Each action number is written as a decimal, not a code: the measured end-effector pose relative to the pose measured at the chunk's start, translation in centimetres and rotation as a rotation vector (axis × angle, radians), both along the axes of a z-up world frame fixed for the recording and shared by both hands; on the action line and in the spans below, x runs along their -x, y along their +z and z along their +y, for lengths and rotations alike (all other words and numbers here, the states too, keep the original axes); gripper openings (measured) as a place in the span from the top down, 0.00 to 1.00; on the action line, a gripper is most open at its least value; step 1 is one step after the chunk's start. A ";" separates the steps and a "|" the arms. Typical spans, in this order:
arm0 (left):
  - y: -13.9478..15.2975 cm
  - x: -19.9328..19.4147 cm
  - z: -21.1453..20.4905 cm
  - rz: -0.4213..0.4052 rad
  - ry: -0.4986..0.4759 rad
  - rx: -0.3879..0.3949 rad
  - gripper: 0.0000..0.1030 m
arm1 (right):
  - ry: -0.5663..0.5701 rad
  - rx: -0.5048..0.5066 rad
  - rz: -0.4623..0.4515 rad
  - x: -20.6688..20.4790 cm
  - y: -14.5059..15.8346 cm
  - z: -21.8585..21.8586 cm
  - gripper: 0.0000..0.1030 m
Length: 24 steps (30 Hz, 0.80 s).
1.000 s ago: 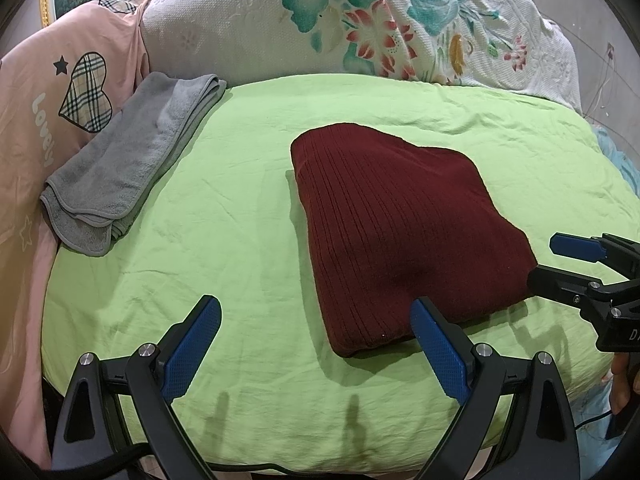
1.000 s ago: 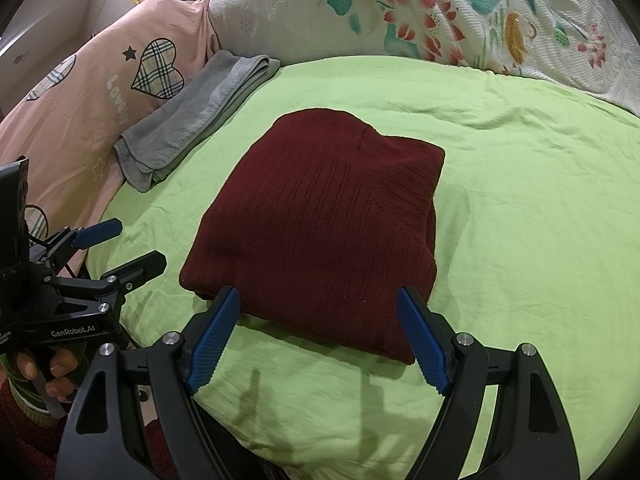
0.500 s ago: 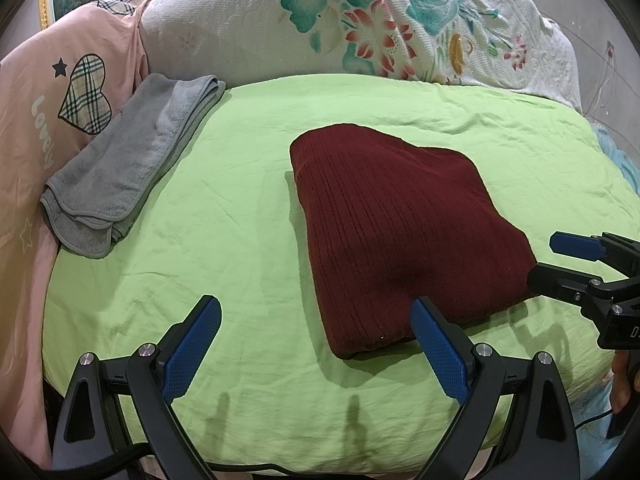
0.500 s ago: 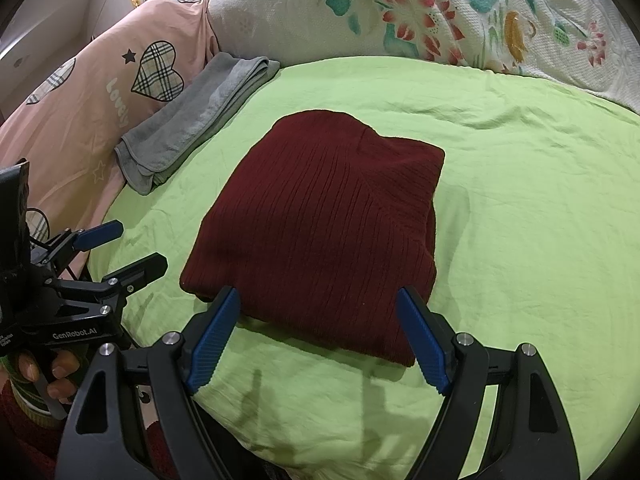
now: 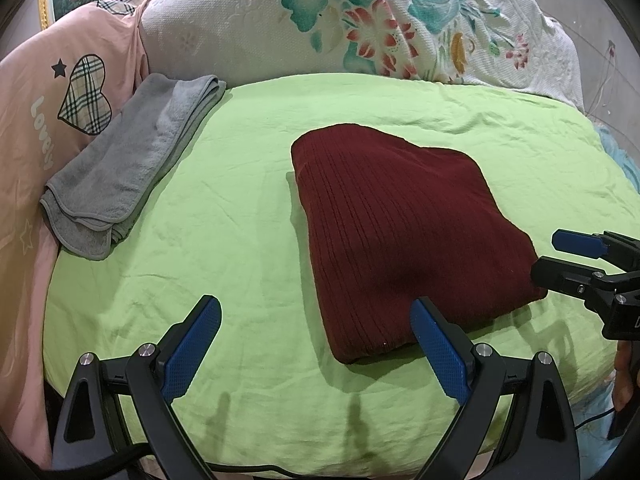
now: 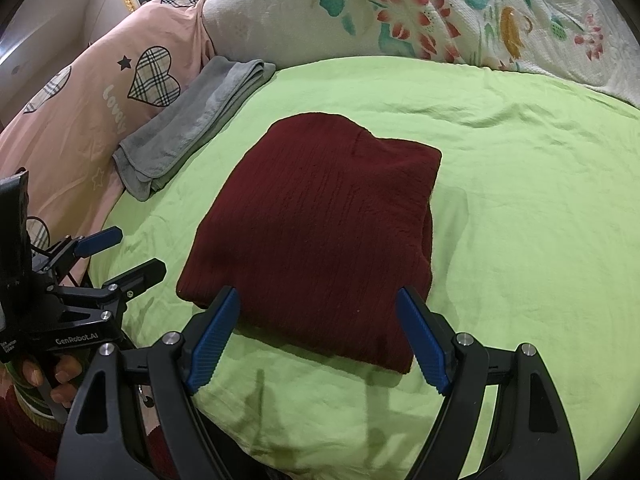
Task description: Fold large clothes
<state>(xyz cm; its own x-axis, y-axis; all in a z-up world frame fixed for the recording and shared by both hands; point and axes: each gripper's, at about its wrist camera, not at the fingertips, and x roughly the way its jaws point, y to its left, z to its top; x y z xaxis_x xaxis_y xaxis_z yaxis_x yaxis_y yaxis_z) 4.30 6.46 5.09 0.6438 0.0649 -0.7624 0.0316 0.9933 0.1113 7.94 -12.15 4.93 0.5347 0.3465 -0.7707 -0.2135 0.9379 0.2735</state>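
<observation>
A dark red ribbed sweater (image 5: 396, 232) lies folded into a compact bundle on the lime green bed sheet (image 5: 224, 240); it also shows in the right wrist view (image 6: 320, 232). My left gripper (image 5: 316, 340) is open and empty, hovering above the sheet at the sweater's near left corner. My right gripper (image 6: 320, 324) is open and empty, just short of the sweater's near edge. Each gripper shows in the other's view: the right gripper (image 5: 560, 256) at the far right, the left gripper (image 6: 120, 252) at the far left.
A folded grey towel (image 5: 128, 168) lies at the sheet's left edge against a pink pillow with a plaid heart (image 5: 60, 112). A white floral pillow (image 5: 360, 24) lines the back. The bed's front edge is just below my grippers.
</observation>
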 end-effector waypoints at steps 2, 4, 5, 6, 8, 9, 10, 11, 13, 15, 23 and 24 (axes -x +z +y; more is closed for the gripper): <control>0.0 0.0 -0.1 0.000 0.003 -0.002 0.07 | -0.002 -0.002 0.000 -0.1 0.0 -0.1 0.22; 0.0 -0.1 -0.1 0.001 0.004 -0.004 0.07 | -0.004 -0.003 -0.001 -0.3 0.0 -0.1 0.22; -0.1 -0.1 -0.2 0.001 0.006 -0.005 0.07 | -0.006 -0.004 -0.001 -0.2 0.0 -0.2 0.22; -0.1 -0.1 -0.3 0.001 0.007 -0.005 0.07 | -0.007 -0.006 -0.002 -0.2 0.0 -0.2 0.22; -0.1 -0.2 -0.3 0.003 0.009 -0.008 0.07 | -0.007 -0.009 -0.003 -0.3 0.0 -0.2 0.22; -0.1 -0.2 -0.4 0.004 0.009 -0.008 0.07 | -0.008 -0.008 -0.003 -0.3 0.0 -0.2 0.22; -0.2 -0.3 -0.4 0.004 0.009 -0.009 0.07 | -0.008 -0.008 -0.003 -0.3 0.0 -0.1 0.22; -0.2 -0.2 -0.4 0.004 0.011 -0.010 0.07 | -0.008 -0.009 -0.003 -0.3 0.0 -0.2 0.22; -0.2 -0.4 -0.4 0.007 0.014 -0.013 0.07 | -0.007 -0.011 -0.003 -0.4 0.0 -0.1 0.22; -0.3 -0.5 -0.5 0.009 0.019 -0.013 0.07 | -0.008 -0.011 -0.003 -0.4 0.0 -0.1 0.22; -0.6 -1.5 -0.4 0.030 0.024 -0.009 0.07 | -0.007 -0.006 0.007 -1.7 -0.6 -0.1 0.22; -0.6 -1.6 -0.5 0.029 0.027 -0.010 0.07 | -0.008 -0.008 0.007 -1.9 -0.7 -0.2 0.22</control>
<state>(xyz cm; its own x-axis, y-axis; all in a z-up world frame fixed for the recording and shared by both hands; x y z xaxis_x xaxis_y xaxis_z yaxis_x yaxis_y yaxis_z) 5.85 5.96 4.45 0.6191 0.0897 -0.7802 0.0086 0.9926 0.1210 9.80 -12.32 4.25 0.5319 0.3487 -0.7716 -0.2039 0.9372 0.2830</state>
